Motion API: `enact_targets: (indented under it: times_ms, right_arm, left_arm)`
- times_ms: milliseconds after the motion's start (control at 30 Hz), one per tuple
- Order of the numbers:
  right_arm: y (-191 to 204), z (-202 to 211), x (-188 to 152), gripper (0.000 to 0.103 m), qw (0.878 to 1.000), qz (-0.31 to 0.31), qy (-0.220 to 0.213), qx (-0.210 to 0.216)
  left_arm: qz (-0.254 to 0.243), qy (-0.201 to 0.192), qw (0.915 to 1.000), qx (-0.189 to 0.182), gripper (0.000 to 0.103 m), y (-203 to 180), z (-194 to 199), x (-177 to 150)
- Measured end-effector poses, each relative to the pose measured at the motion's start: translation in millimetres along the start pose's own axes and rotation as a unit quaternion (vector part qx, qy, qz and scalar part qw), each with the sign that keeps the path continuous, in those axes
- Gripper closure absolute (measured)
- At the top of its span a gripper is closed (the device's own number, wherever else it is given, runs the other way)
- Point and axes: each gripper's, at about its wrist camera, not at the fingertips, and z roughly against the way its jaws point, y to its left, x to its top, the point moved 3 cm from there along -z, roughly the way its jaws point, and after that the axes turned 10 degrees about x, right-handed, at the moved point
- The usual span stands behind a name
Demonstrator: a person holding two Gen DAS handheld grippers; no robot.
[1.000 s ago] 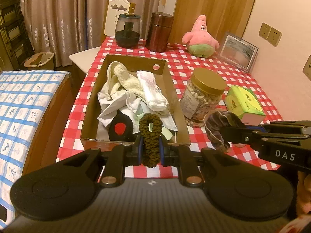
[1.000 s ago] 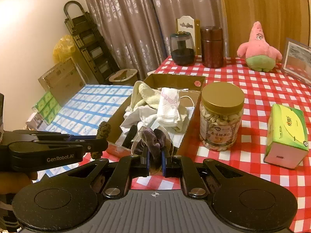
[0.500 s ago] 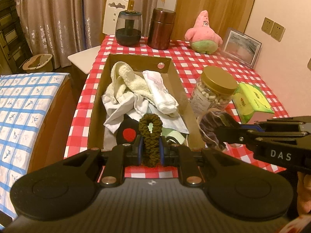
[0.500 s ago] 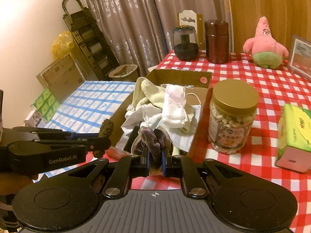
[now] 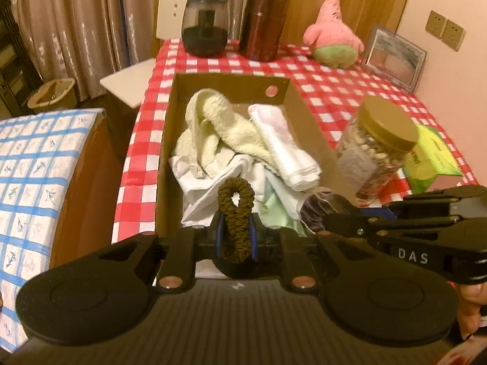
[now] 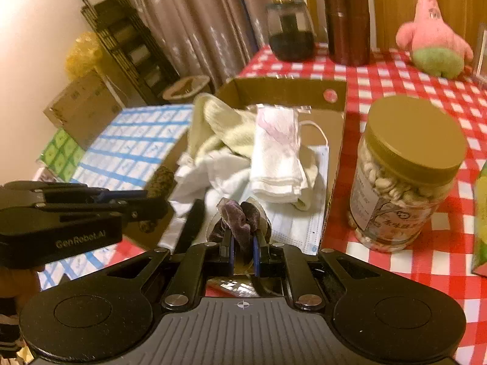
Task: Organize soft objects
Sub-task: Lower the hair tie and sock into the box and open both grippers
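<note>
- Left gripper at lower centre, tilted down over the cardboard box, pinching the olive hair tie, loop upright.
- Right gripper at lower centre, tilted down, pinching the purple hair tie, bunched upright above the box's near end.

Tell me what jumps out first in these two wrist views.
Each gripper is shut on a hair scrunchie: the left gripper pinches an olive scrunchie, the right gripper a purple velvet scrunchie, both over the near end of the cardboard box heaped with towels. Beyond, on the red checked tablecloth, a gold-lidded jar stands right of the box and a pink starfish plush sits at the far edge.
</note>
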Motion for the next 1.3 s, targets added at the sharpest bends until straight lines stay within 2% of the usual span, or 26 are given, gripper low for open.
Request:
enact_targets:
  times_ms: [300,667,767,933,1033,1100,1167,1300]
  right_arm:
    - [-13.7,-40.7,-1.3,0.092,0.999,0.001,0.033,-0.020]
    - [-19.1,-65.7,13.5,0.092,0.999,0.010,0.025,-0.040]
    - [-18.4,-62.6,11.2,0.091,0.999,0.009,0.019,-0.039]
    - [-16.5,-56.4,8.8,0.091,0.999,0.005,0.013,-0.036]
    - [-15.4,-50.7,7.1,0.081,0.999,0.003,0.009,-0.035]
    - [-15.9,-45.3,5.9,0.067,0.999,-0.001,0.004,-0.037]
    - [-15.7,-38.9,4.6,0.062,1.000,-0.007,-0.003,-0.029]
    - [-9.4,-25.4,-0.7,0.061,1.000,-0.004,-0.012,-0.019]
  left_arm:
    - [-0.021,0.038,0.9991,-0.001,0.087,-2.2,-48.4,-4.6]
    - [-0.022,0.048,0.9985,0.008,0.085,0.7,-71.7,6.1]
    - [-0.025,0.047,0.9985,0.015,0.082,-0.7,-69.3,6.4]
    - [-0.023,0.046,0.9983,0.028,0.066,0.8,-62.1,4.0]
    - [-0.022,0.044,0.9983,0.030,0.054,1.3,-56.2,1.6]
    - [-0.022,0.042,0.9983,0.033,0.049,1.4,-52.0,0.7]
    - [-0.018,0.040,0.9986,0.029,0.046,2.3,-47.0,0.2]
    - [-0.018,0.032,0.9989,0.030,0.042,1.5,-36.2,-0.1]
